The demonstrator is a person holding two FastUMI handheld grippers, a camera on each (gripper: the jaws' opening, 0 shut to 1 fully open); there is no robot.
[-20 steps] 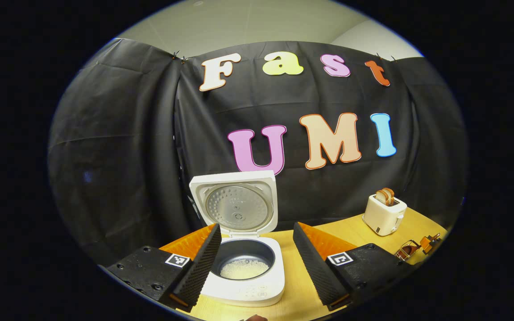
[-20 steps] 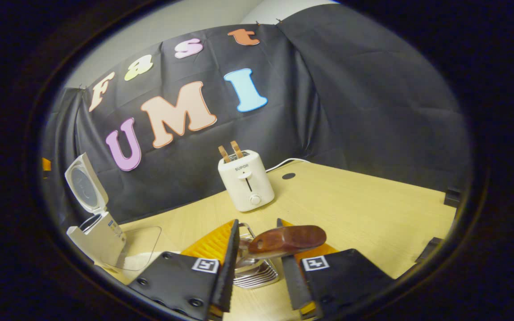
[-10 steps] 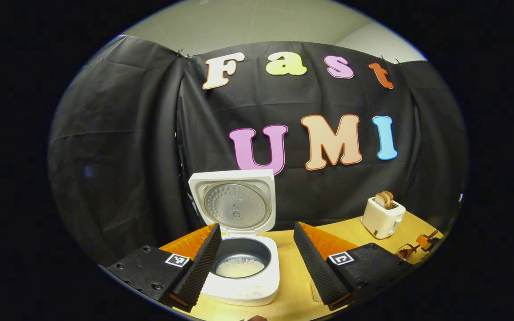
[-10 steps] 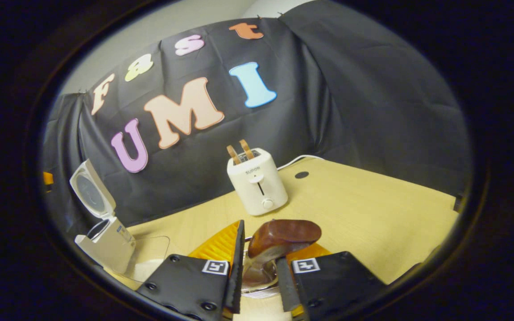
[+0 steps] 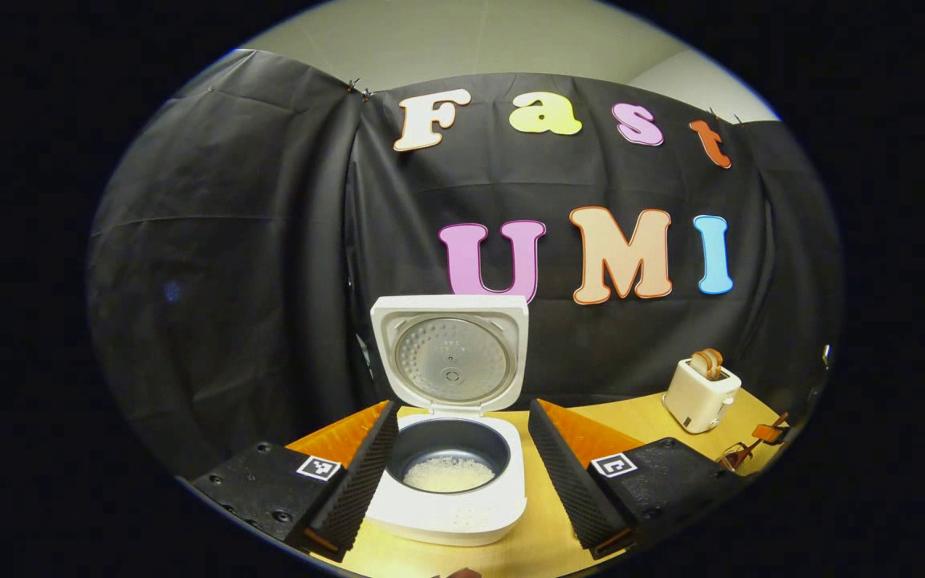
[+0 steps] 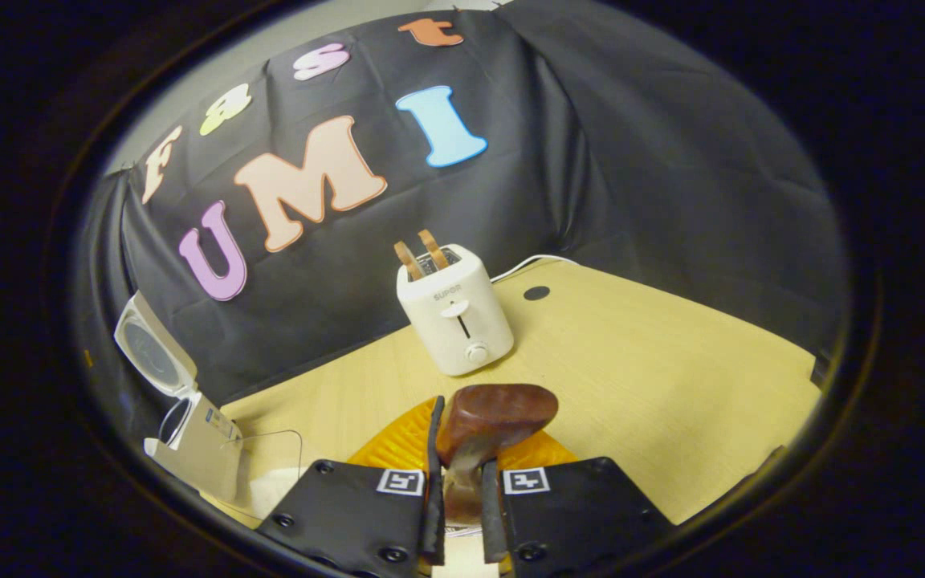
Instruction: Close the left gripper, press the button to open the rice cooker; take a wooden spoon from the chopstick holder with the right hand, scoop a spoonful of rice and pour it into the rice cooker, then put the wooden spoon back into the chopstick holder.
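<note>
Left gripper [image 5: 458,470] spread wide, empty, framing open rice cooker [image 5: 450,502] at lower centre, rice [image 5: 448,474] in pot; right gripper [image 6: 458,490] pinched narrow on wooden spoon [image 6: 495,413] at lower centre; toaster [image 6: 456,317] mid-frame; rice cooker also at lower left of right gripper view.

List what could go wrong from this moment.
1. The right gripper pinches the wooden spoon low on its handle, so the spoon may twist on lifting.
2. The chopstick holder is hidden under the fingers; it could rise along with the spoon.
3. The toaster stands just ahead and could be bumped.
</note>
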